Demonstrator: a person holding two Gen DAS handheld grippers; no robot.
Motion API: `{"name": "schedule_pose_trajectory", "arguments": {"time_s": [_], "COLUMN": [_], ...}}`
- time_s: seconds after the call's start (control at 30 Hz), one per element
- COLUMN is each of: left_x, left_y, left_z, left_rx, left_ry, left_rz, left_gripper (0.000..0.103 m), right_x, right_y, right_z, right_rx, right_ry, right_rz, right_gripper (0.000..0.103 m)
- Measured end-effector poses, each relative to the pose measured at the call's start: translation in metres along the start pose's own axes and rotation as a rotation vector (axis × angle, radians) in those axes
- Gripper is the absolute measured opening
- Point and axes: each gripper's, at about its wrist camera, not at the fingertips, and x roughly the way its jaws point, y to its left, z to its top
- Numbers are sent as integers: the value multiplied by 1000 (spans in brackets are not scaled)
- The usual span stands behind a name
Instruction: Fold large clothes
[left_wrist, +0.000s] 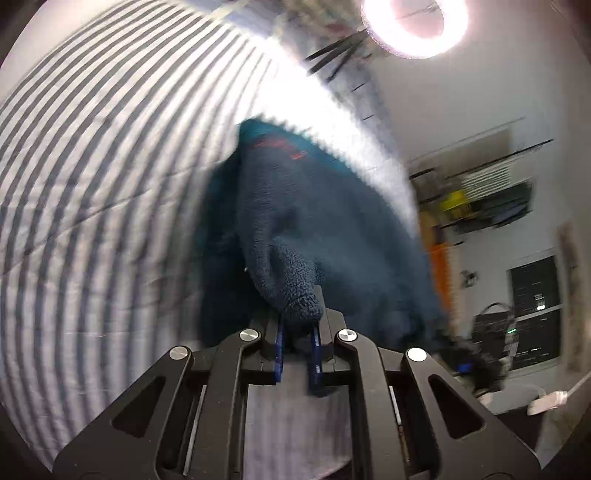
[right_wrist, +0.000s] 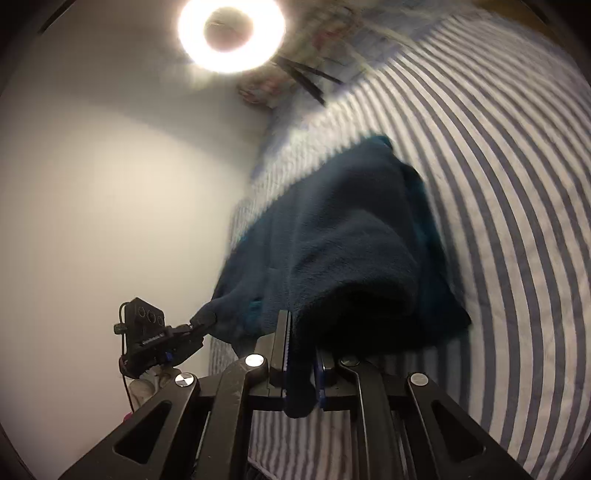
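Observation:
A dark teal fleece garment (left_wrist: 314, 221) with a small red mark hangs lifted over the blue-and-white striped bed sheet (left_wrist: 92, 184). My left gripper (left_wrist: 299, 332) is shut on a bunched fleece edge. In the right wrist view the same garment (right_wrist: 351, 240) drapes from my right gripper (right_wrist: 301, 354), which is shut on another edge of it. The left gripper (right_wrist: 192, 328) also shows there at the lower left, pinching the garment's corner. Both views are tilted and blurred.
A bright ring lamp (left_wrist: 415, 22) on a dark stand is beyond the bed; it also shows in the right wrist view (right_wrist: 231, 33). A white wall (right_wrist: 110, 184) is beside the bed. Shelves and a dark window (left_wrist: 535, 310) are at the right.

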Motion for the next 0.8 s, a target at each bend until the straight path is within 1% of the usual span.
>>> {"name": "schedule_pose_trajectory", "arguments": {"time_s": [0.07,0.1,0.2,0.27,0.3,0.33,0.37,0.4,0.5,0.53,0.57,0.6,0.63,0.67,0.7,0.73,0.8], "left_x": [21,29,30,22,21,18,11,5,-24,-34,-45,-54,-61,-66,-67,-63,-53], "left_y": [20,26,22,16,14,11,7,4,-11,-16,-24,-32,-41,-49,-56,-66,-79], "left_z": [-8,-13,-16,-17,-16,-14,-15,-15,-15,-14,-14,-12,-11,-11,-9,-8,-5], "left_rx": [-7,-7,54,89,95,108,126,137,193,205,220,233,245,263,282,302,312], "left_ry": [53,70,67,56,55,52,36,24,-46,-79,-108,-139,-170,-188,-196,-202,-193], "left_rz": [67,83,117,139,150,171,198,209,232,232,221,214,203,190,183,177,169], "left_gripper": [9,9,10,13,19,22,24,27,27,27,27,27,27,27,27,27,27], "right_x": [24,32,32,24,19,20,10,1,-31,-41,-54,-59,-62,-60,-57,-51,-33], "right_y": [-18,-20,-9,4,11,16,22,28,40,42,40,38,32,28,18,13,-1], "right_z": [-8,-12,-16,-17,-18,-14,-15,-16,-19,-18,-21,-17,-11,-4,3,9,18], "right_rx": [16,6,-55,-100,-121,-134,-169,-203,-289,-305,-309,-300,-267,-238,-186,-155,-108], "right_ry": [64,78,83,80,78,77,77,75,46,24,-1,-20,-46,-58,-70,-73,-45], "right_rz": [-95,-115,-147,-152,-157,-164,-165,-157,-117,-113,-105,-93,-77,-74,-72,-77,-81], "right_gripper": [8,8,8,10,14,24,32,35,39,43,45,45,46,54,62,67,66]}}
